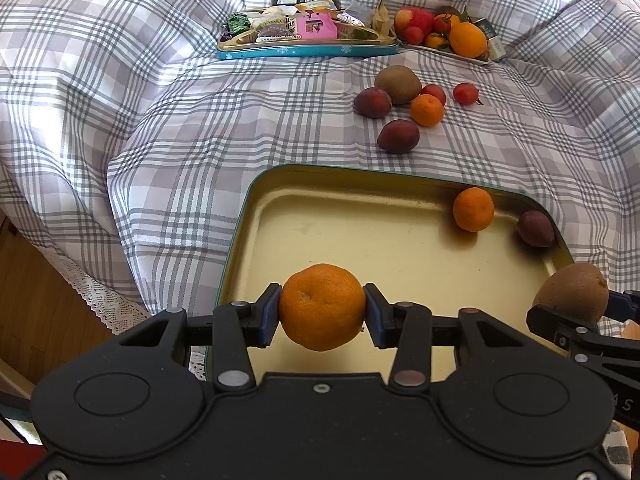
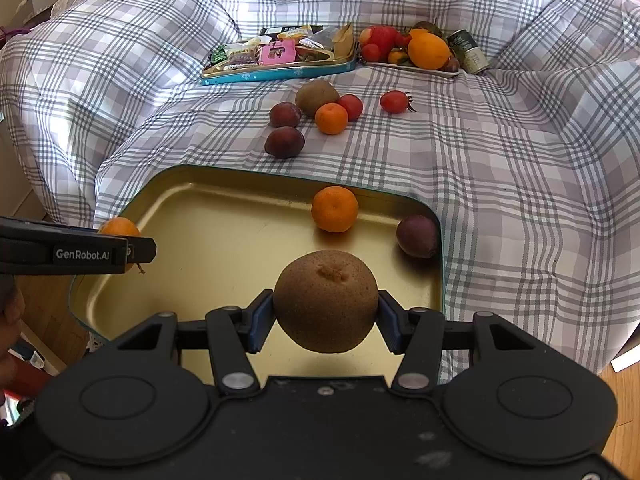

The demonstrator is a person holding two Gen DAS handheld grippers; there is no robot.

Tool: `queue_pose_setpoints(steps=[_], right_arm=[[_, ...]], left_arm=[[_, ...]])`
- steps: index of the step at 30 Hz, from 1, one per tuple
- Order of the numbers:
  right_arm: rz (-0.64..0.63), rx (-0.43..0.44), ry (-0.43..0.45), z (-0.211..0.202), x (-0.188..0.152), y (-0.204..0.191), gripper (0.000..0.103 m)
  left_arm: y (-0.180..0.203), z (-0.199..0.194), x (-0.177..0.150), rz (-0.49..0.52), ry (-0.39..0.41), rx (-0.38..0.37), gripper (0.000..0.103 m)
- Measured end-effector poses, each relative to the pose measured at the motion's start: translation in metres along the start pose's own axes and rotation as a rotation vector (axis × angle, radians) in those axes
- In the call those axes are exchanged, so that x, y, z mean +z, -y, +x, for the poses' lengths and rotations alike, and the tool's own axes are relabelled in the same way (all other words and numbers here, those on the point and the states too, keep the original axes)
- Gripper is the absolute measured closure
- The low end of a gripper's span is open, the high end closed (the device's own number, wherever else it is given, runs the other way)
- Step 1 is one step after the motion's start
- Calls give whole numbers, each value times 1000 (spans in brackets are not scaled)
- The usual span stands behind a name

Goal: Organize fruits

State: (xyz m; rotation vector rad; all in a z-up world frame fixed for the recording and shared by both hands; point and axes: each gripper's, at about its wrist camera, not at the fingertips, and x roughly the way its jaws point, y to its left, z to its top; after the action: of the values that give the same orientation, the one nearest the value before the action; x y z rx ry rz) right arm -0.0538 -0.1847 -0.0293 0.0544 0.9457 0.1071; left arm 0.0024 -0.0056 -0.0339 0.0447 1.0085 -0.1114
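Observation:
My left gripper (image 1: 322,314) is shut on a mandarin (image 1: 322,306) and holds it above the near left part of a gold tray (image 1: 360,232). My right gripper (image 2: 326,314) is shut on a brown kiwi (image 2: 326,300) above the tray's (image 2: 224,232) near right part. The kiwi also shows at the right edge of the left wrist view (image 1: 572,292). In the tray lie a mandarin (image 2: 334,208) and a dark plum (image 2: 417,236) near its far right corner. Loose on the cloth beyond are a kiwi (image 2: 316,97), two plums (image 2: 284,142), a mandarin (image 2: 331,118) and two small red fruits (image 2: 394,101).
A checked cloth (image 2: 520,160) covers the surface. At the back stand a teal tin of snack packets (image 2: 276,58), a plate of mixed fruit (image 2: 416,50) and a small can (image 2: 470,53). Wooden floor (image 1: 40,292) shows at the near left.

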Motion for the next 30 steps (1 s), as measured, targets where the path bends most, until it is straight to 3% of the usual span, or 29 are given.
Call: queue_pose_setpoints(steps=[9,30], right_arm=[[-19,-5,50,-6,2,-3,48],[-22,-1,40,-6,1,-3,48]], left_arm=[[1,-1,-1,8,-5,-18,50],[2,-5,-1,16,16,-1,51]])
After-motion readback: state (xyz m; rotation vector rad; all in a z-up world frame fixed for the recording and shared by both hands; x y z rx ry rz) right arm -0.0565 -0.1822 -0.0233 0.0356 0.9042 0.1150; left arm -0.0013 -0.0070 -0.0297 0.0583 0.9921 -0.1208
